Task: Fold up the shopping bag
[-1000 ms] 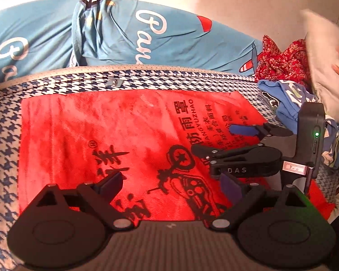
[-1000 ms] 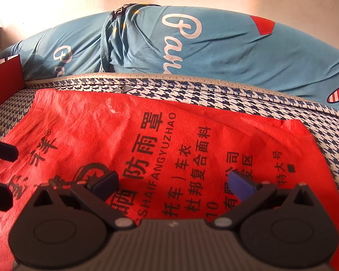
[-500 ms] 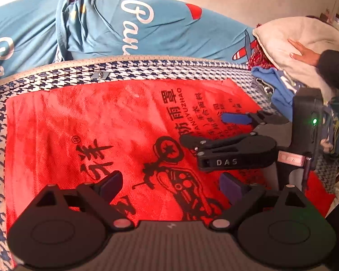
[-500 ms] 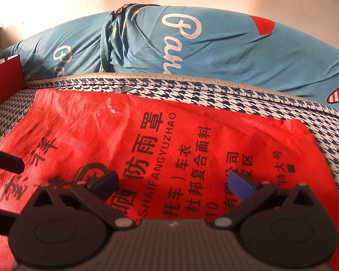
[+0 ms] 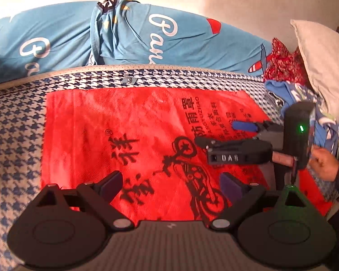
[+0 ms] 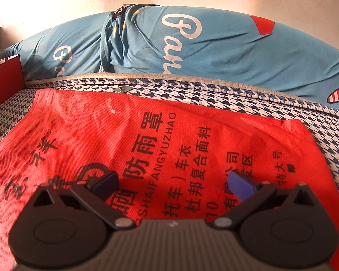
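Observation:
A red non-woven shopping bag (image 5: 128, 135) with black print lies flat on a blue-and-white houndstooth mat (image 5: 13, 135). My left gripper (image 5: 170, 184) hovers over the bag's near edge, open with nothing between its fingers. In the left wrist view my right gripper (image 5: 214, 133) rests low over the bag's right part, its jaws apart, and a hand (image 5: 323, 162) is at its handle. The right wrist view shows the bag (image 6: 169, 135) spread wide, with the right gripper (image 6: 173, 184) open and empty above the printed text.
A rolled blue quilt (image 5: 147, 40) with white lettering lies along the back wall. At the right are a grey pillow (image 5: 321, 67), red floral cloth (image 5: 282, 63) and blue clothes (image 5: 300, 94). A red box (image 6: 4, 79) stands at the left.
The hand left the pillow and came back to the right gripper's handle. My left gripper shifted left, its fingers sliding out of the right wrist view. The bag lies as before.

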Available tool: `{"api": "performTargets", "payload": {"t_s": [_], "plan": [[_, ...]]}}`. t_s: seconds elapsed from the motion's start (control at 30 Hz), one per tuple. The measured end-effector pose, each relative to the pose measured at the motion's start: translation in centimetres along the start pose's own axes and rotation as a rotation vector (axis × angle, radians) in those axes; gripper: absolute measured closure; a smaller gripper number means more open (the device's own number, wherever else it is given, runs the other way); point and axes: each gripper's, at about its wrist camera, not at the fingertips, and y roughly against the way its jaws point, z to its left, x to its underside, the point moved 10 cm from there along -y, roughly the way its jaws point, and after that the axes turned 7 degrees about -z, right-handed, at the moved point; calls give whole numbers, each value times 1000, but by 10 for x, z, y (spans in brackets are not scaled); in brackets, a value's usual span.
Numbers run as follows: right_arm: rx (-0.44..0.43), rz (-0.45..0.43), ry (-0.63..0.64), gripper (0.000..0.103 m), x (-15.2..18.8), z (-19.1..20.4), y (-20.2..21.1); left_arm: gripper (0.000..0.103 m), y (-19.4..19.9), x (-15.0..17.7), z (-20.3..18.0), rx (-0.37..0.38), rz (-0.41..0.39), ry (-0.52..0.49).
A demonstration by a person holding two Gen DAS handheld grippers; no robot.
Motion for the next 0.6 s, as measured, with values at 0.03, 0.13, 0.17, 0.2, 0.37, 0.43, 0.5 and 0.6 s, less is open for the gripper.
{"api": "performTargets", "payload": {"t_s": [0.03, 0.13, 0.17, 0.2, 0.37, 0.43, 0.5, 0.6], "plan": [[0, 0, 0, 0, 0, 0, 0, 11, 6, 7, -1, -20, 5, -15], [0, 0, 0, 0, 0, 0, 0, 11, 25, 29, -3, -52, 26, 6], [0, 0, 0, 0, 0, 0, 0, 11, 32, 34, -4, -56, 27, 12], [0, 0, 0, 0, 0, 0, 0, 11, 38, 35, -6, -55, 14, 10], [0, 0, 0, 0, 0, 0, 0, 15, 67, 20, 12, -104, -71, 74], [0, 0, 0, 0, 0, 0, 0, 26, 78, 13, 29, -146, -87, 117], [0, 0, 0, 0, 0, 0, 0, 34, 87, 8, 42, -203, -78, 86], [3, -2, 4, 0, 0, 1, 0, 35, 96, 4, 55, -234, -85, 33]]}}
